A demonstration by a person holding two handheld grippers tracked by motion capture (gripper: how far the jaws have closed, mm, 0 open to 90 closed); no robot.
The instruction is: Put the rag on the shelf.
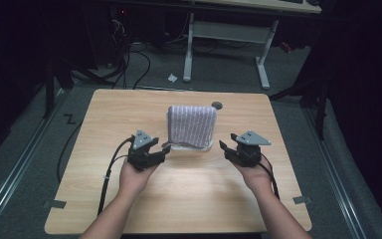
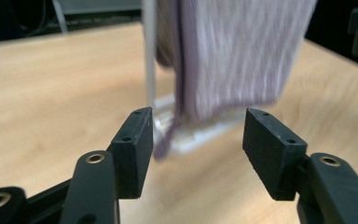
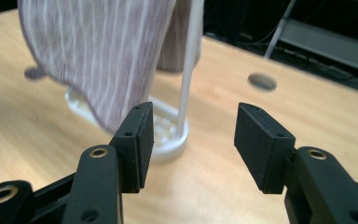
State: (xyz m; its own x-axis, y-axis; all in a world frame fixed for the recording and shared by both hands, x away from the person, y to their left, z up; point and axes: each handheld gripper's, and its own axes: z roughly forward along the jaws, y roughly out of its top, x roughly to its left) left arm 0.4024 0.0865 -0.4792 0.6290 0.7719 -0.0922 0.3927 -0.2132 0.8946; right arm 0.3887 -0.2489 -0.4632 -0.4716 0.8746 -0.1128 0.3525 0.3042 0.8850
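Soft, light cloth draped over a rack at bench centre; best pinched at its hanging lower corners. Left gripper at 8 o'clock and right gripper at 4 o'clock: jaws wide apart, empty.

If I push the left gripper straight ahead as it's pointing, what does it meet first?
Probably the hanging striped cloth: its lower edge hangs just ahead of the open left gripper, with the white rack base behind. Depth is uncertain.

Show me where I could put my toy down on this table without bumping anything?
The table has bare wood along its near edge between the two forearms, and wide strips left and right of the striped cloth on its white stand. The crowded spot is the middle, where the left gripper and right gripper flank the stand.
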